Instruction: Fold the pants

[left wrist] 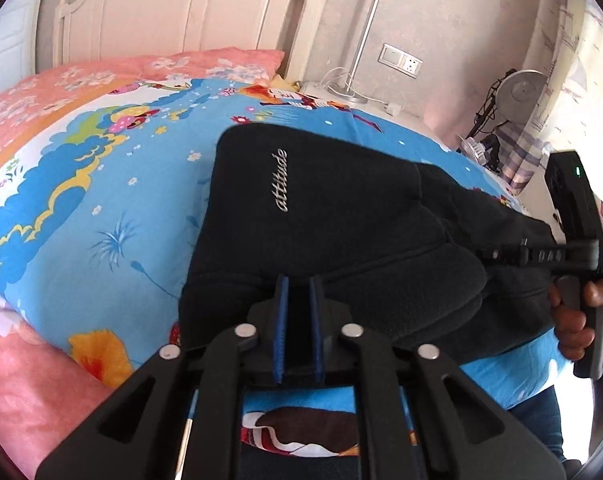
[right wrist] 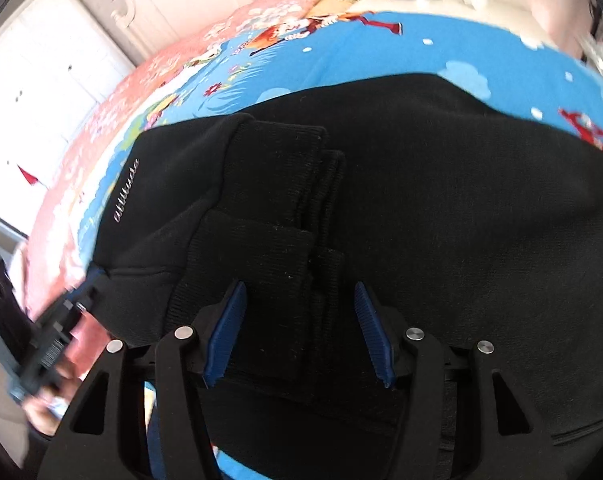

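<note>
Left wrist view shows our left gripper (left wrist: pixel 299 320) with its blue pads (left wrist: pixel 280 328) drawn close together, pinching a fold of the black pants (left wrist: pixel 341 216) at the near edge of the bed (left wrist: pixel 81 216). The pants lie bunched on the blue cartoon-print sheet, toward the near right part of the bed, and the silver word "attitude" (left wrist: pixel 279 181) faces up on the panel farthest from us. At the right edge of this view our right hand (left wrist: pixel 581 316) grips the handle of the right gripper; from here we cannot make out its fingertips.

From the right wrist view, our right gripper (right wrist: pixel 301 328) stands spread wide, its blue pads (right wrist: pixel 225 332) well apart on either side of the ribbed cuffs (right wrist: pixel 285 248), which lie stacked on the broader black cloth. Neither pad presses on the fabric that we can see. A pink floral pillow (left wrist: pixel 205 64) sits at the far edge by the white headboard (left wrist: pixel 173 12), and a lamp (left wrist: pixel 361 44) stands beyond the far right corner.
</note>
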Demonstrator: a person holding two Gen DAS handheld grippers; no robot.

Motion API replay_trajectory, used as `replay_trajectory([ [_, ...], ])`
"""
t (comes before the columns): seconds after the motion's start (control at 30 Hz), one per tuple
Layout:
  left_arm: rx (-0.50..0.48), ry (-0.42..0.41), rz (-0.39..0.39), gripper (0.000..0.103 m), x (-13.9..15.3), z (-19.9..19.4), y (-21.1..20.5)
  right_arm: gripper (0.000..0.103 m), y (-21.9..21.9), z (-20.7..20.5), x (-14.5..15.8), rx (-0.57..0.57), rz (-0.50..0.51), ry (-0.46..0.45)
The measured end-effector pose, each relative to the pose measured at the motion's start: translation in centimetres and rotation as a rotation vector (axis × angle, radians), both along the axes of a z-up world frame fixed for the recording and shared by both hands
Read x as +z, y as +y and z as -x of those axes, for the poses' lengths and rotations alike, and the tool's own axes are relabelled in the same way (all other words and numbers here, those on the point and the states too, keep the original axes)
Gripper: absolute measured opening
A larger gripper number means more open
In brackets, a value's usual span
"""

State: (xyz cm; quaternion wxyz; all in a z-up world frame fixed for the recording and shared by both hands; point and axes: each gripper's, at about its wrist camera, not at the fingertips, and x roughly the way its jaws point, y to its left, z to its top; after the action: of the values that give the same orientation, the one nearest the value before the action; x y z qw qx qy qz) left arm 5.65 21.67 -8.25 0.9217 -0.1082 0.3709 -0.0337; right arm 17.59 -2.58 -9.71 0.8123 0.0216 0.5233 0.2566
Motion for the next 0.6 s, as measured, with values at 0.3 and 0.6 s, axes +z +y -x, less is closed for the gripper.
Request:
replay_trajectory([
  [0.3,0.064,0.04,0.053,0.01,4.8,-8.9,1.6,0.07,0.8,1.2,-0.1,-0.03,0.125,-0.1],
  [0.6,0.083,0.218,-0.003,0.011,-0.7,-15.3,1.0,0.079,0.5,1.8,0.0,-0.06,0.15,-0.14],
])
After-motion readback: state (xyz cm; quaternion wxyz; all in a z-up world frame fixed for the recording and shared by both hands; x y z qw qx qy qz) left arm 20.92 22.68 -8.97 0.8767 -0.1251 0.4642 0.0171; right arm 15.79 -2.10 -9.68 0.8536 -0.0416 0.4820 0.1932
